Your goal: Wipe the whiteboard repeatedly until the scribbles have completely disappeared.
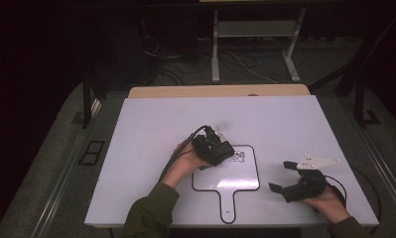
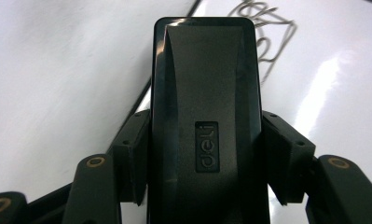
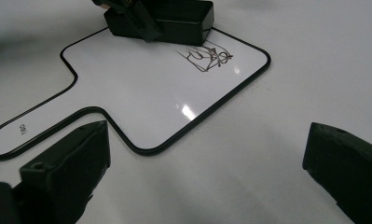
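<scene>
Your left gripper [image 1: 219, 150] was clamped on the black eraser [image 2: 204, 121] — both pads pressed flat against its long sides, the block's long axis running straight out along the jaws. In the high view the eraser [image 1: 220, 152] sat on the upper left corner of the paddle-shaped whiteboard [image 1: 235, 178], at about 10 o'clock from the board's centre. The scribble [image 1: 238, 157] lay just beside the eraser's far end, at roughly 3 o'clock from the tool in the high view; in the left gripper view the same marks [image 2: 263, 32] sat at 1 o'clock, just past the block's tip and not yet under it.

Judgement: the coming wipe turned on that offset — a short sideways pass toward 3 o'clock, eraser kept flat, should cover the ink.

Your right gripper [image 1: 291, 177] stood with its jaws wide apart and nothing between them, resting on the table [image 1: 151, 124] at 4 o'clock from the board, well apart from the scribble. The left hand was plainly the nearer. The board's handle pointed to 6 o'clock, toward you.
</scene>
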Available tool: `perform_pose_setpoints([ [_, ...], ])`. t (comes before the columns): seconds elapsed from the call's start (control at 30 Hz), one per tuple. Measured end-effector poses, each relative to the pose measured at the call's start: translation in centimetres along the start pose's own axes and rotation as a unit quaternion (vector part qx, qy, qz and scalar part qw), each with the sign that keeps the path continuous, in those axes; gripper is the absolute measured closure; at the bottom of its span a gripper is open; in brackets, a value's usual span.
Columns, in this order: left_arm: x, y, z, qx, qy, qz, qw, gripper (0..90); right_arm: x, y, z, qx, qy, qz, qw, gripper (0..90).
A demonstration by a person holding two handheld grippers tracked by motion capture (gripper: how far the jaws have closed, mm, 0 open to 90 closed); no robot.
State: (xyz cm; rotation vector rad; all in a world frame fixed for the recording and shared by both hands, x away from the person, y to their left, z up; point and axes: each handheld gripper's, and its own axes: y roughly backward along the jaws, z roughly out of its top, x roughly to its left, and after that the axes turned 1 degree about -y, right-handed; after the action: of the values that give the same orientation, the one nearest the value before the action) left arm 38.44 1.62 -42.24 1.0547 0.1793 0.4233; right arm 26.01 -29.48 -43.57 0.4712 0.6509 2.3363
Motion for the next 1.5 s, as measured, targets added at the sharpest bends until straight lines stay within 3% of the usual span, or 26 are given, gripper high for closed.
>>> perform_pose_setpoints([
  [0.43, 2.2, 0.7, -1.5, 0.002, 0.044, 0.024, 0.9987, 39.4, 0.0, 0.0, 0.0, 0.0, 0.0, 0.0, 1.0, 0.0],
  [0.77, 3.7, 1.3, -2.7, 0.004, 0.065, 0.044, 0.9969, 39.4, 0.0, 0.0, 0.0, 0.0, -0.001, 0.0, 1.0, 0.0],
  [0.97, 3.3, 1.3, -2.3, 0.014, 0.052, 0.049, 0.9974, 39.4, 0.0, -0.1, 0.0, 0.001, -0.001, 0.0, 1.0, 0.0],
  [1.27, 1.9, 0.8, -1.3, 0.013, 0.034, 0.037, 0.9986, 39.4, 0.0, -0.1, 0.0, 0.001, -0.001, 0.0, 1.0, 0.0],
  [1.5, 3.1, 1.1, -2.1, 0.01, 0.053, 0.049, 0.9973, 39.5, -0.1, 0.0, 0.0, -0.001, -0.001, -0.001, 1.0, 0.0],
])
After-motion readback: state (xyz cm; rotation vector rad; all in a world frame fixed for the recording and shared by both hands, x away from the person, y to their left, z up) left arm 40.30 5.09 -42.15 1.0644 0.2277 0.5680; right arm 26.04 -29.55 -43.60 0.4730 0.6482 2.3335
